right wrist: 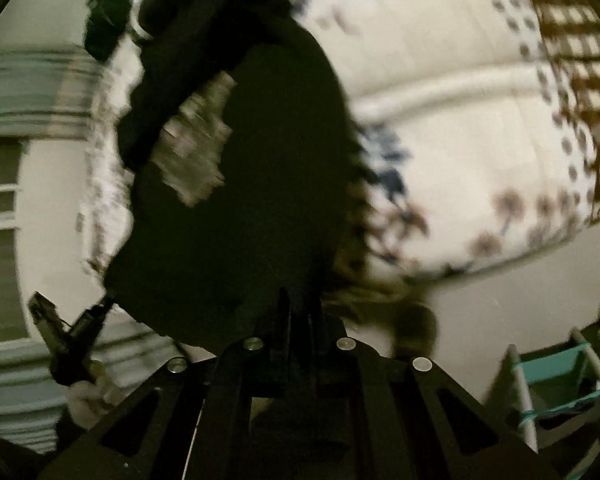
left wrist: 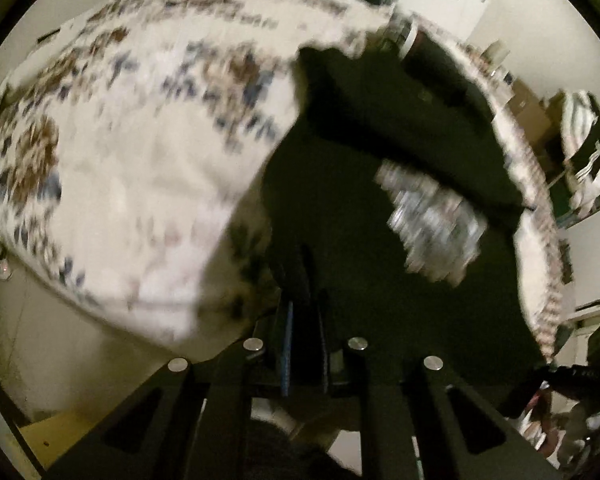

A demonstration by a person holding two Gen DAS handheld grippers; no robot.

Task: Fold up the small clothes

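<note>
A dark garment with a pale printed patch hangs stretched over a floral bedspread. My left gripper is shut on the garment's near edge, and the cloth hides its fingertips. In the right wrist view the same dark garment and its print fill the middle. My right gripper is shut on the cloth's lower edge there. The left gripper also shows at the lower left of that view, pinching the garment's other corner, with a hand behind it. Everything is motion-blurred.
The bedspread lies under the garment, with a brown checked fabric at its far right. A white rack with teal bands stands at the lower right. Clothes hang by shelves past the bed.
</note>
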